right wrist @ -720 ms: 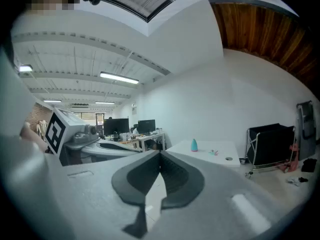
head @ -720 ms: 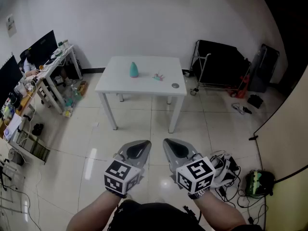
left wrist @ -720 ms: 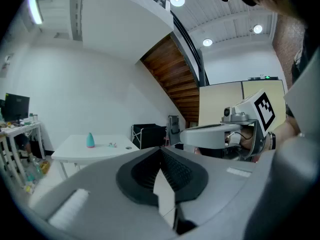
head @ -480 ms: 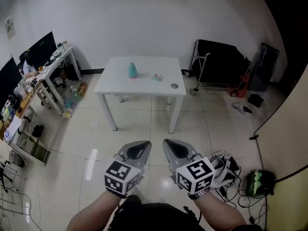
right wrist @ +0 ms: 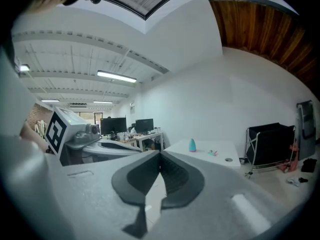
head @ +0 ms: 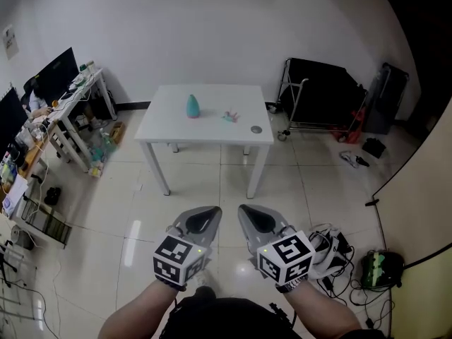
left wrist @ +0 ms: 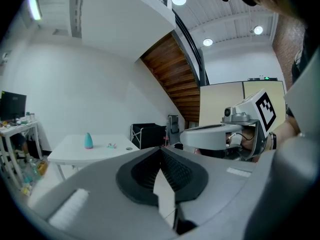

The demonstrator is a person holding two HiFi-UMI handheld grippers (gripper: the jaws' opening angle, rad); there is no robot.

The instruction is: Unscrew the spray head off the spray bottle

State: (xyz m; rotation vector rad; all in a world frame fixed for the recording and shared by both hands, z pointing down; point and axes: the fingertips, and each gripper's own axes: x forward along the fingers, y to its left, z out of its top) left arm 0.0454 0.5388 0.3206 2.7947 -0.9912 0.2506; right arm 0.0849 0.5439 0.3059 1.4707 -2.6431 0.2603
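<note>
A teal, cone-shaped bottle point(head: 193, 106) stands on the white table point(head: 169, 122) across the room; it also shows small in the left gripper view point(left wrist: 88, 140) and the right gripper view point(right wrist: 192, 145). A small pink-and-teal piece point(head: 230, 114) and a round grey cap point(head: 256, 128) lie on the table to its right. My left gripper point(head: 212, 211) and right gripper point(head: 243, 210) are held side by side over the floor, far short of the table. Both are shut with nothing between the jaws.
Desks with monitors and clutter point(head: 49, 104) line the left wall. A black folding cart point(head: 321, 97) stands at the back right. Cables and a green device point(head: 378, 267) lie on the tiled floor at my right.
The view has shifted slightly toward the table; the table sits a touch lower in the head view. Both grippers stay shut and in the same place.
</note>
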